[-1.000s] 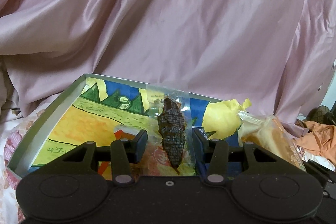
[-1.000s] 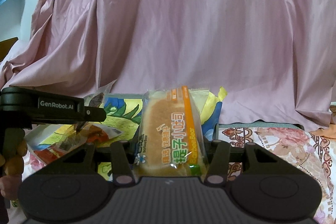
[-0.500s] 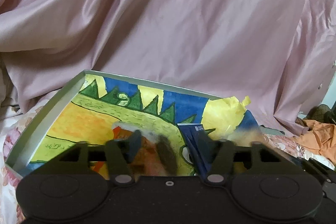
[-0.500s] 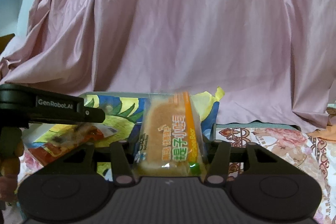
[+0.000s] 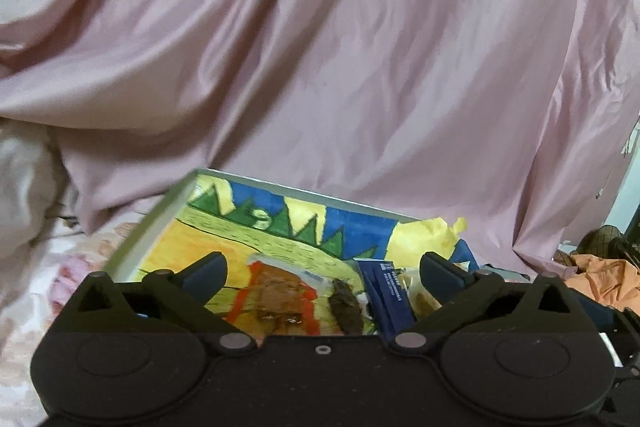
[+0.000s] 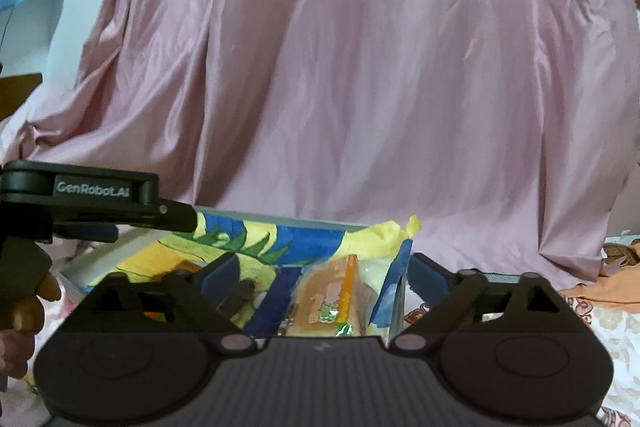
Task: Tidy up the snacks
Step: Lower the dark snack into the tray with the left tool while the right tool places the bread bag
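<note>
My left gripper [image 5: 322, 277] and right gripper [image 6: 322, 277] have just been opening and stand spread, gripping nothing. The dark jerky packet [image 5: 346, 309] and bread packet [image 6: 334, 301] lie in the painted tray [image 5: 160, 215], with a blue pouch [image 5: 390, 297] between them. Pink drapery [image 6: 360, 67] hangs behind.

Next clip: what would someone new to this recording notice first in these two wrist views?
The pink draped cloth fills the whole background in both views. Below it, a shallow box lined with a bright yellow, blue and green drawing holds the snacks: a dark snack pack and an orange bread packet. Each hand-held gripper, left and right, has just opened wide with nothing pressed between its pads.
</note>
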